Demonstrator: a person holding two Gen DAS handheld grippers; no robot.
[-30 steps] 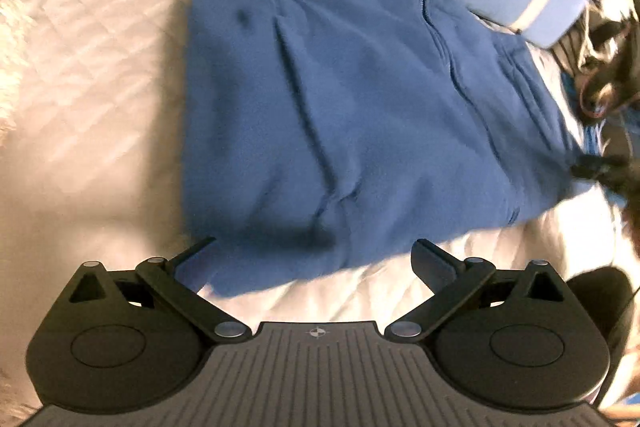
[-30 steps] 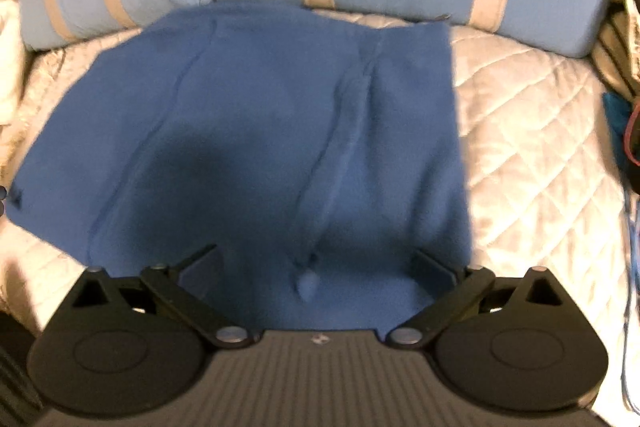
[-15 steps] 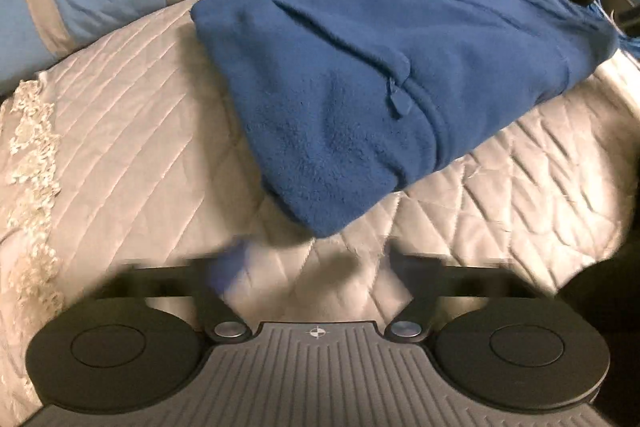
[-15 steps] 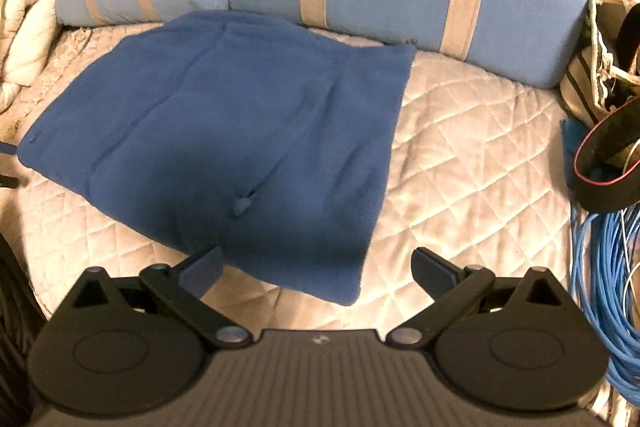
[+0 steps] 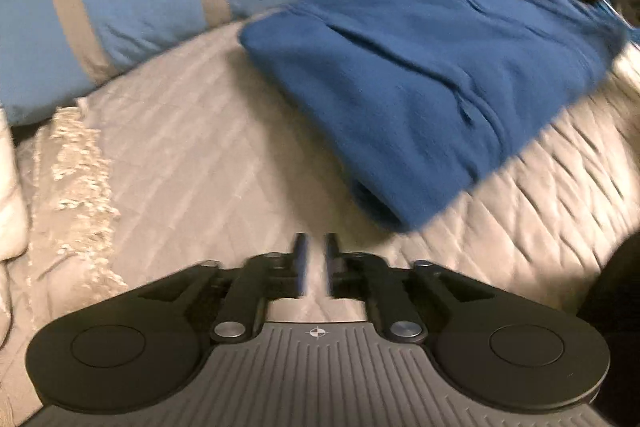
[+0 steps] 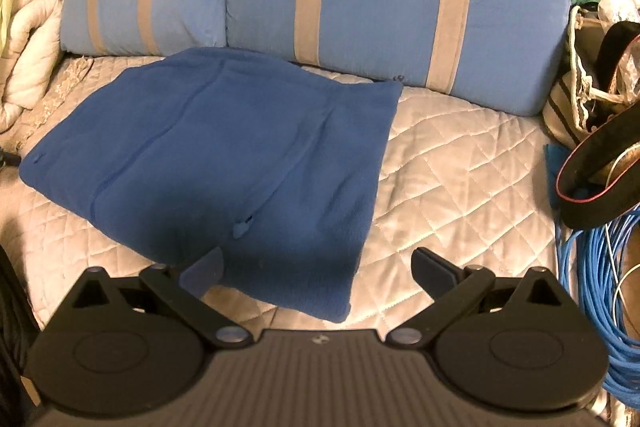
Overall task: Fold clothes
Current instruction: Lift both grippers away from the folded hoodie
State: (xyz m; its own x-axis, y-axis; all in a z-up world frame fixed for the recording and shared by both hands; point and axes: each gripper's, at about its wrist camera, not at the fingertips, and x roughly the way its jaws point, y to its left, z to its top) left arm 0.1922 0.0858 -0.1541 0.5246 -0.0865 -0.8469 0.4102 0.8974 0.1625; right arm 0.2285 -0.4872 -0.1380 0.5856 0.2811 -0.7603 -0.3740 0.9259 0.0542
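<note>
Your left gripper [image 5: 315, 259] hovers just short of the folded blue fleece [image 5: 432, 67] — fingers nearly together, gripping nothing. Your right gripper [image 6: 318, 269] hangs spread wide over its near edge.

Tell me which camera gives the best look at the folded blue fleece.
The right wrist view: the blue fleece lies sharp and whole on the quilted cover, every edge and the zipper pull visible. The left wrist view shows the same fleece motion-blurred and off to the right, with its far corner smeared.
</note>
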